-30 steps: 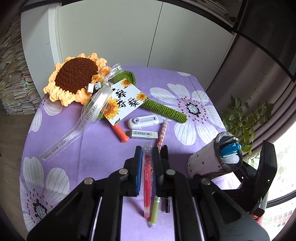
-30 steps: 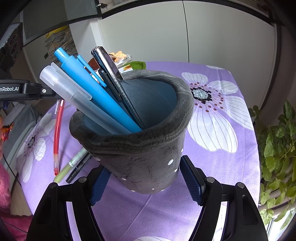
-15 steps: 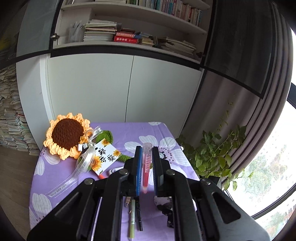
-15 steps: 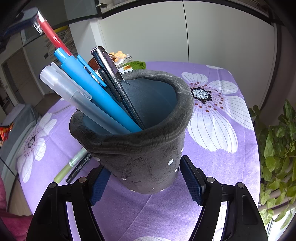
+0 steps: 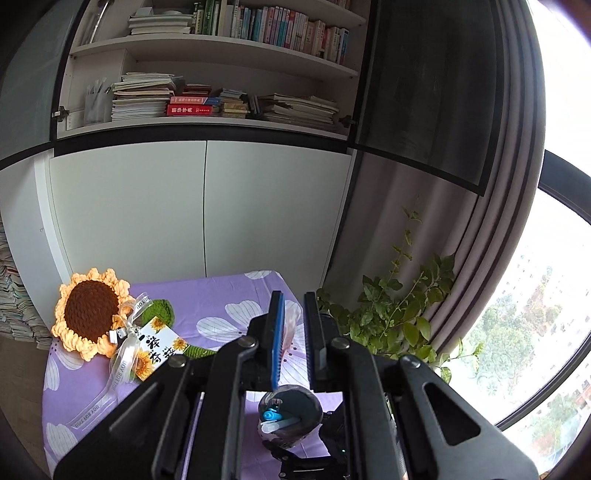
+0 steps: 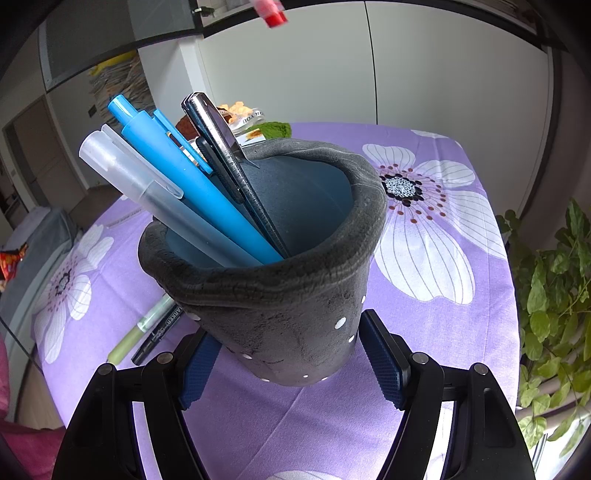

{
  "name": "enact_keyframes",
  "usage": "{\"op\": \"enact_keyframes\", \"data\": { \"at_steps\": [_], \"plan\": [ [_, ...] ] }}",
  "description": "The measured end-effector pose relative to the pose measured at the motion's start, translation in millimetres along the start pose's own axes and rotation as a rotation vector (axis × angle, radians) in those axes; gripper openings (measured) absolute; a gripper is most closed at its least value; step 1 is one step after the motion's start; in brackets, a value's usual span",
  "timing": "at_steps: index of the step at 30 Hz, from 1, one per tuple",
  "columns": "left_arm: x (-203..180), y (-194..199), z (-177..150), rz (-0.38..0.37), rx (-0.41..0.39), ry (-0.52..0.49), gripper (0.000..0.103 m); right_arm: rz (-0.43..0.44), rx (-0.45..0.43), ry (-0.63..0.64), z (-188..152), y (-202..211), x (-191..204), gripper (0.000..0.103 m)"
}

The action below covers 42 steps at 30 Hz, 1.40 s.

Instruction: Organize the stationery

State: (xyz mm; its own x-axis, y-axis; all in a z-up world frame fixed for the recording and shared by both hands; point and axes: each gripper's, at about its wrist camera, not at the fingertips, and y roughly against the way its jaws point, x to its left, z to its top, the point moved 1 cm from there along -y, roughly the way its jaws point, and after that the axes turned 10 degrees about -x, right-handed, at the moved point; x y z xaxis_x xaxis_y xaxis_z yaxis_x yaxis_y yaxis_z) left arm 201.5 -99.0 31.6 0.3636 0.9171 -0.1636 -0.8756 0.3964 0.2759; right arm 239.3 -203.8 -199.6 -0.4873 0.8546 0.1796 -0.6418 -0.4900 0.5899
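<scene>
My left gripper (image 5: 293, 306) is shut on a red gel pen (image 5: 293, 326) and holds it in the air above the table. The pen's red end (image 6: 273, 16) shows at the top of the right wrist view. Below it is the grey felt pen holder (image 6: 280, 314), also seen from above in the left wrist view (image 5: 295, 402). My right gripper (image 6: 291, 363) is shut on the holder and keeps it tilted. Inside lean a blue pen (image 6: 184, 173), a clear frosted pen (image 6: 140, 177) and a dark metal cutter (image 6: 221, 147).
A green pen (image 6: 140, 330) and a black marker (image 6: 160, 330) lie on the purple flowered tablecloth (image 6: 443, 332) left of the holder. A crochet sunflower (image 5: 90, 314) with a card (image 5: 157, 350) lies at the far left. A leafy plant (image 5: 399, 314) stands beyond the right edge.
My left gripper has lifted the red pen off the table, risen and tilted upward, and now hangs over the holder. The right gripper and holder have not moved.
</scene>
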Motion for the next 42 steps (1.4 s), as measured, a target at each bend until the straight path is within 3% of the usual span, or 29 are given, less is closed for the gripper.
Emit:
{"op": "enact_keyframes", "data": {
  "at_steps": [7, 22, 27, 30, 35, 42],
  "plan": [
    [-7.9, -23.0, -21.2, -0.013, 0.088, -0.027, 0.008, 0.003, 0.003, -0.003, -0.8, -1.1, 0.1, 0.075],
    [50.7, -74.0, -59.7, 0.140, 0.257, 0.032, 0.008, 0.001, 0.003, 0.001, -1.5, -1.2, 0.4, 0.075],
    [64.9, -83.1, -70.2, 0.168, 0.291, 0.037, 0.008, -0.096, -0.044, 0.063, -2.3, 11.4, 10.0, 0.074],
    [70.0, -94.7, -80.3, 0.170, 0.331, 0.043, 0.008, -0.138, -0.082, 0.131, -7.1, 28.8, 8.4, 0.074],
    [69.1, -113.8, -95.6, 0.150, 0.389, 0.053, 0.008, -0.194, -0.015, 0.083, -20.2, 40.8, -17.2, 0.073],
    [54.4, -138.2, -110.0, 0.120, 0.445, 0.015, 0.008, -0.160, -0.020, 0.061, -33.1, 52.3, -27.3, 0.073]
  ]
}}
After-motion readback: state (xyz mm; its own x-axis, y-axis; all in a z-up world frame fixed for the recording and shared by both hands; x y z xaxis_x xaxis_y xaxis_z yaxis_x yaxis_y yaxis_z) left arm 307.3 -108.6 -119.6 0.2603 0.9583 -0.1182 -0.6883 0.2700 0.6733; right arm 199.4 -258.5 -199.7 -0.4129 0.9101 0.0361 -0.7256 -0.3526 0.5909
